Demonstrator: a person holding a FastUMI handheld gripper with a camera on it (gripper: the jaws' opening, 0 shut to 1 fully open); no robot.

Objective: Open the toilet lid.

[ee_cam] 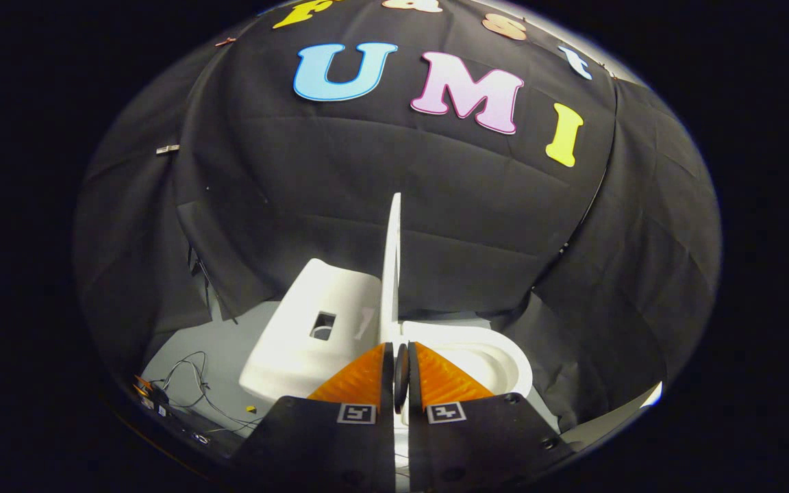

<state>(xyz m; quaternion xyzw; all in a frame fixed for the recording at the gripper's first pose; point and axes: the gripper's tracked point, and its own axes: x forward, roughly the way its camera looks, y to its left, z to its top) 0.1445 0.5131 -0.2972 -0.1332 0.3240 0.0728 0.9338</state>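
pinching toilet lid (391,267) edge | gripper (401,356) fingers clamped on it | lid upright above bowl (497,356)

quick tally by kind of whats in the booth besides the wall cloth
toilet lid, upright, edge-on, pinched between the fingers of the gripper: 1
toilet bowl: 1
toilet tank: 1
bundle of loose cables on the floor: 1
gripper: 1
total: 5
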